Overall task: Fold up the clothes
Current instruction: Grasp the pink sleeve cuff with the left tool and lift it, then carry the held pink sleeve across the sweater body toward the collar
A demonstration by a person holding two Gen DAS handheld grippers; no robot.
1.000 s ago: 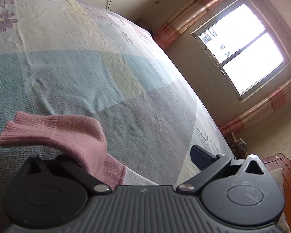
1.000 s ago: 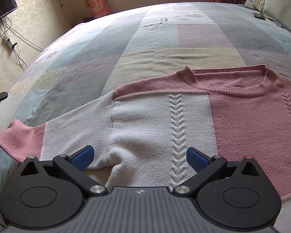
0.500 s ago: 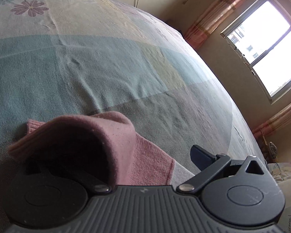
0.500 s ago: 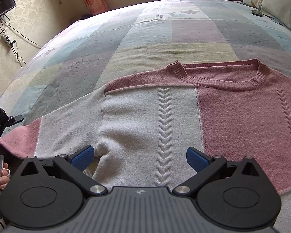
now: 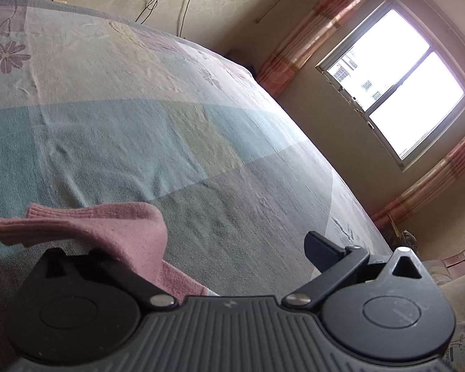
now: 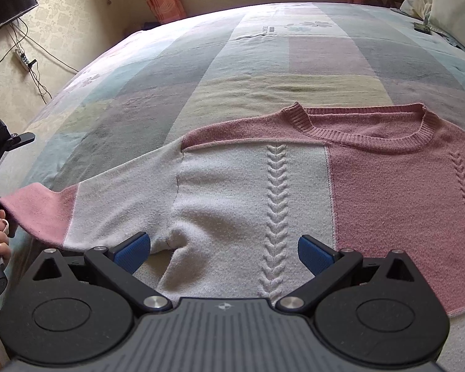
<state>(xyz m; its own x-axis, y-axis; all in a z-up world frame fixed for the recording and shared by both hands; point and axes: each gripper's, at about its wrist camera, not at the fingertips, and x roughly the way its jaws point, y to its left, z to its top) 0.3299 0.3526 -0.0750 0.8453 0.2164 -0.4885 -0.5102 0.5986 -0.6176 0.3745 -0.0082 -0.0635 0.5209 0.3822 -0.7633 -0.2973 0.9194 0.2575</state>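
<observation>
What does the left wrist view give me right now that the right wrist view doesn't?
Only the left wrist view shows the window and the left gripper, jaws wide apart, with the pink cuff draped over one finger. Only the right wrist view shows the sweater body, its neckline, and the open right gripper over the underarm. Both show the pink cuff and the patchwork bedspread.

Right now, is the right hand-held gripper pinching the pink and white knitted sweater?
No, the right hand-held gripper is open, its blue pads apart above the pink and white knitted sweater.
</observation>
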